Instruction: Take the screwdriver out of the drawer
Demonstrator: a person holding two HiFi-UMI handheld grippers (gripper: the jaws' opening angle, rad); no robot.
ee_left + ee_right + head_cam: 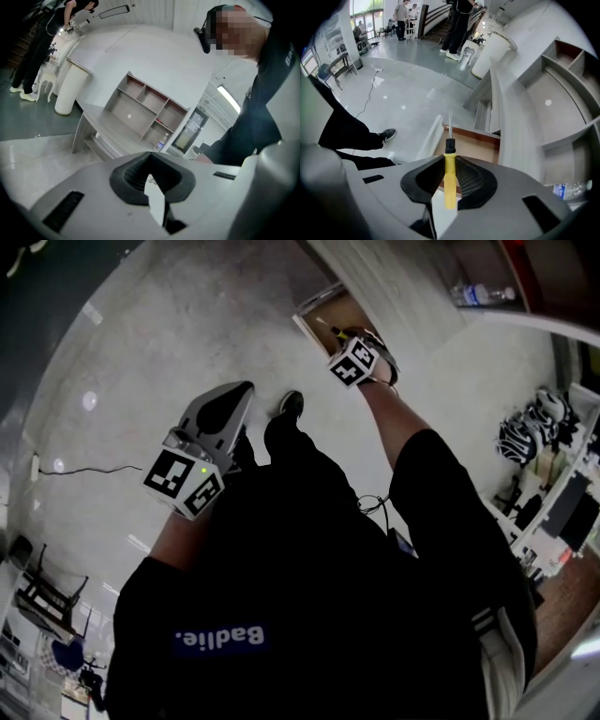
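In the right gripper view a screwdriver (449,180) with a yellow handle, black collar and thin metal shaft stands between the black pads of my right gripper (450,161), which is shut on the handle. Its shaft points down over the open wooden drawer (478,149). The head view shows that gripper (345,336) above the drawer (339,309) at the top centre, with the yellow handle (337,333) just showing. My left gripper (246,390) hangs lower left over the floor, apart from the drawer. Its pads (133,173) meet with nothing between them.
The drawer juts from a grey desk (101,122) with a shelf unit (145,105) on it and a water bottle (480,294). A white cylindrical bin (492,54) stands by the desk's end. My shoe (292,404) is near the drawer front. A cable (94,469) lies on the floor.
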